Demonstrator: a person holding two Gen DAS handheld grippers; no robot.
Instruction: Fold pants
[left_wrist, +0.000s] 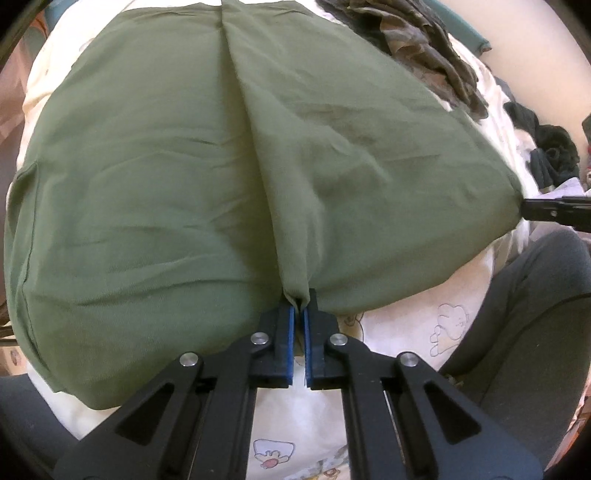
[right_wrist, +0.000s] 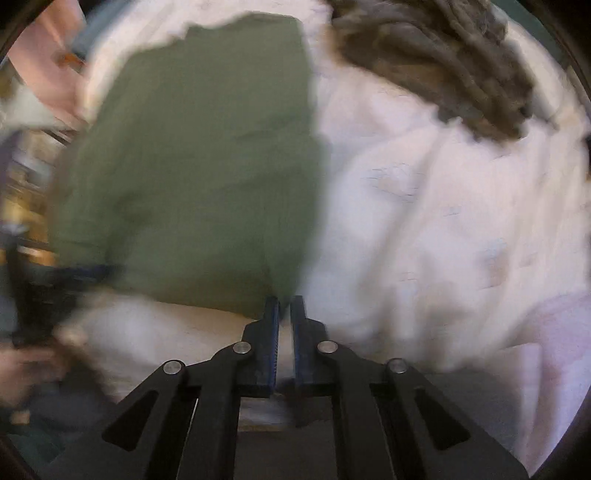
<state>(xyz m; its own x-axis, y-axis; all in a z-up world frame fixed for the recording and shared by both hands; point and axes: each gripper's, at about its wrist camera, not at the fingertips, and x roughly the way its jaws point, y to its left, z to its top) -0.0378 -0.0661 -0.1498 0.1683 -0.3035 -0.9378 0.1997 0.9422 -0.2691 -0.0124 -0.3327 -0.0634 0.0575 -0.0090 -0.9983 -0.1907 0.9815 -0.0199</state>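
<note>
In the left wrist view, olive green pants (left_wrist: 207, 177) fill the centre of the frame, spread over a white cartoon-print sheet (left_wrist: 424, 332). The left gripper (left_wrist: 300, 308), at lower centre, is clamped on the near edge of the cloth at a central crease. The right gripper (left_wrist: 554, 212) meets the pants' corner at the right edge.

In the blurred right wrist view, the pants (right_wrist: 199, 173) sit left of centre; the right gripper (right_wrist: 285, 310) appears nearly closed at their near corner, though whether it pinches cloth cannot be told. A tidy fold likely calls for both held points rising together, keeping the edge taut.
</note>
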